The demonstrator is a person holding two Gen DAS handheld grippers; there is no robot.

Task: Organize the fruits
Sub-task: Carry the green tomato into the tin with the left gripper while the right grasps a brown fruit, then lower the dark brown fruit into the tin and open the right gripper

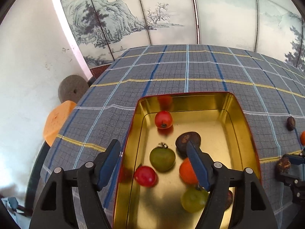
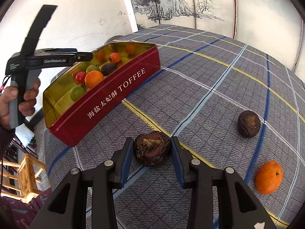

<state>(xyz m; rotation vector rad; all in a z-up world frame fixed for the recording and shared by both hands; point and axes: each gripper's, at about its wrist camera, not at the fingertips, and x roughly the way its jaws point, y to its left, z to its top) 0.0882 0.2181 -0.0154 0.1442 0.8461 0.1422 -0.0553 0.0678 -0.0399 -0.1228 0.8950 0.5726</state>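
Observation:
A red toffee tin (image 1: 190, 94) with a gold inside sits on the checked tablecloth (image 1: 171, 72). It holds several fruits, among them a red tomato (image 1: 163, 119), a green one (image 1: 162, 159), an orange (image 1: 187, 171) and a dark wrinkled fruit (image 1: 185, 139). My left gripper (image 1: 152, 147) hangs open above them, pads touching nothing. A blurred red fruit (image 1: 145, 176) lies below it. In the right wrist view, my right gripper (image 2: 152, 149) is shut on a dark wrinkled fruit (image 2: 151, 148) at the cloth, right of the tin (image 2: 114, 95). A hand (image 2: 28, 95) holds the left gripper (image 2: 89, 56) over the tin.
Another dark fruit (image 2: 248, 124) and an orange (image 2: 268, 177) lie on the cloth to the right. The table edge runs close to the tin's left side. Past it are an orange stool (image 1: 57, 122), a grey stone disc (image 1: 72, 90) and a wooden chair (image 2: 26, 173). A painted screen (image 1: 152, 19) stands behind.

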